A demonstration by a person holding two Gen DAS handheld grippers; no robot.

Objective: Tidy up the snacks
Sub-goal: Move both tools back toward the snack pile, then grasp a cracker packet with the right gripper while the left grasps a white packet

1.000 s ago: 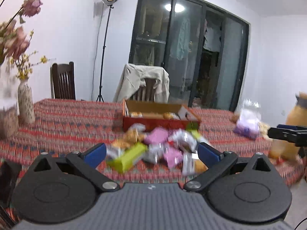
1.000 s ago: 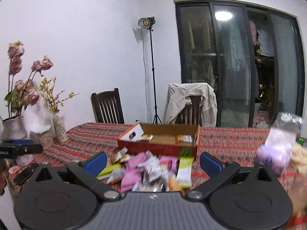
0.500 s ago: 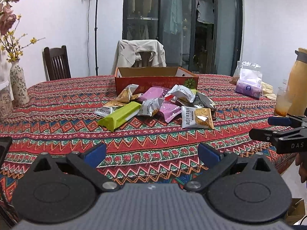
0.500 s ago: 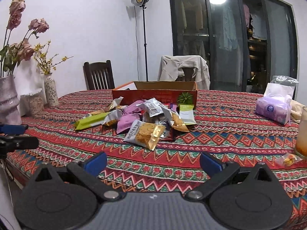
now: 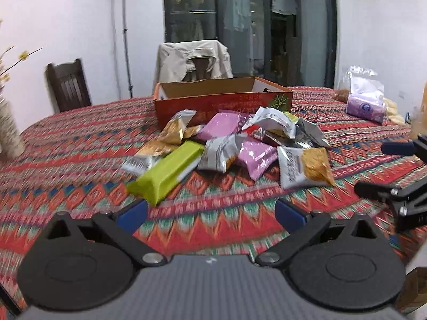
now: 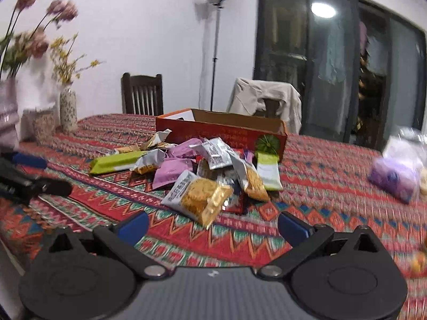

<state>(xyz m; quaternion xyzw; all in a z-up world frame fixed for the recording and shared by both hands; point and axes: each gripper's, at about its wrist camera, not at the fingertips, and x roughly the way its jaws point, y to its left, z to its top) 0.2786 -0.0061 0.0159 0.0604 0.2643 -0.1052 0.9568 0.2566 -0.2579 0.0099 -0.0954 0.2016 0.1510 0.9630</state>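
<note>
A pile of snack packets (image 5: 234, 144) lies on the patterned tablecloth in front of an open orange cardboard box (image 5: 221, 101). It includes a lime-green bar (image 5: 165, 172), pink packets (image 5: 256, 156) and a white-and-gold cracker packet (image 5: 304, 166). My left gripper (image 5: 210, 213) is open and empty, just short of the green bar. My right gripper (image 6: 213, 226) is open and empty, close in front of the cracker packet (image 6: 198, 196). The box (image 6: 221, 130) stands behind the pile in the right wrist view.
A purple tissue pack (image 5: 364, 106) in a clear bag lies at the table's right. Vases with flowers (image 6: 66, 109) stand at the left. Two chairs (image 6: 142, 97) stand behind the table. Each gripper shows at the edge of the other's view (image 5: 395, 192).
Both grippers have moved forward over the table toward the snack pile, which now looks larger and nearer. Both stay open and empty.
</note>
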